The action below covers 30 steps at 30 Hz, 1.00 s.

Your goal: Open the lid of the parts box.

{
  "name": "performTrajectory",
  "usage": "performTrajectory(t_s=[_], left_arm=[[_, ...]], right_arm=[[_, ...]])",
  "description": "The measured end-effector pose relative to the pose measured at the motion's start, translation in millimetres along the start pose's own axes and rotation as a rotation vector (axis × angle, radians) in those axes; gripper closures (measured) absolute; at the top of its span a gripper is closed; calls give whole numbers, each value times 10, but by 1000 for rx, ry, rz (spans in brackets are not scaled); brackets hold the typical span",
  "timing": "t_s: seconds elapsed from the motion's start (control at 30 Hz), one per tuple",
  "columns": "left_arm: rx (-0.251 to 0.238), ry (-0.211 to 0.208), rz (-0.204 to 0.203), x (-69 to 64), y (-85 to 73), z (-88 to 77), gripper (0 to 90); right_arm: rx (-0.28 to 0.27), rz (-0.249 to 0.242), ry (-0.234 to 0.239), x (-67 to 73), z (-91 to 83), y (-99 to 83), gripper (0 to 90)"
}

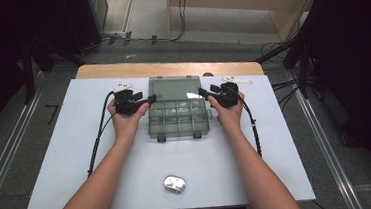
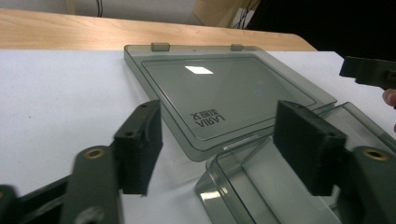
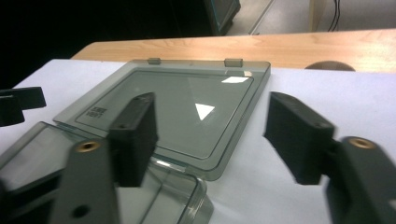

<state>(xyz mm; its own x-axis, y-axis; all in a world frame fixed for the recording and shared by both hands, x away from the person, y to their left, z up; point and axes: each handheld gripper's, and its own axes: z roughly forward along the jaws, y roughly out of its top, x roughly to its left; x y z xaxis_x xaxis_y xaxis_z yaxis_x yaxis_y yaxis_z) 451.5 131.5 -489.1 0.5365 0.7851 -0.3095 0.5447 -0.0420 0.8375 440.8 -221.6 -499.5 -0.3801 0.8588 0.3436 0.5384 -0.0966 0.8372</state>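
Dark room all around, with a white sheet over a wooden table (image 1: 170,66) taking up the middle of the high view. Starting at the jaws: the left gripper (image 1: 149,99) has its jaws standing wide with nothing between the pads, and in the left gripper view they frame the near corner of the lid and the box edge without pressing on either. Same story for the right gripper (image 1: 203,93): jaws spread apart, holding nothing, parked at the right edge of the box in the centre of the frame.

The thing being worked on is the smoky clear organiser box (image 1: 178,120), sitting dead centre of the high view between the two hands. Its lid (image 1: 175,89) is already swung open and lies flat on the sheet toward the top of the frame, hinged to the box's far edge, with the two latch tabs on the lid's far rim. So I'd say the opening part is done and both grippers have let go.

The compartments look mostly empty from above, hard to tell for sure. A small shiny silver object (image 1: 174,183) sits untouched at the lower centre, well apart from the box. My guess is that it's what's left to deal with.
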Motion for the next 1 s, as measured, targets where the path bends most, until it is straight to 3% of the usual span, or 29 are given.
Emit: performTrajectory(t_s=[0.1, 0.23, 0.3, 0.37, 0.53, 1.0], left_arm=[[-12, -22, 8, -5, -13, -62, 190], [-14, -58, 51, -37, -48, -138, 115], [-22, -83, 72, -61, -64, -176, 47], [-30, -103, 87, -81, -72, -216, 0], [-37, -98, 136, -155, -87, -302, 0], [-49, -95, 193, -221, -243, -577, 0]], right_arm=[[-13, -16, -1, 34, -81, -8, 147], [-32, -18, 11, 47, -190, -25, 81], [-37, -20, 15, 49, -235, -35, 0], [-49, -25, 33, 44, -285, -54, 0], [-51, -36, 29, 62, -374, -118, 0], [-59, -110, 37, 192, -634, -228, 0]])
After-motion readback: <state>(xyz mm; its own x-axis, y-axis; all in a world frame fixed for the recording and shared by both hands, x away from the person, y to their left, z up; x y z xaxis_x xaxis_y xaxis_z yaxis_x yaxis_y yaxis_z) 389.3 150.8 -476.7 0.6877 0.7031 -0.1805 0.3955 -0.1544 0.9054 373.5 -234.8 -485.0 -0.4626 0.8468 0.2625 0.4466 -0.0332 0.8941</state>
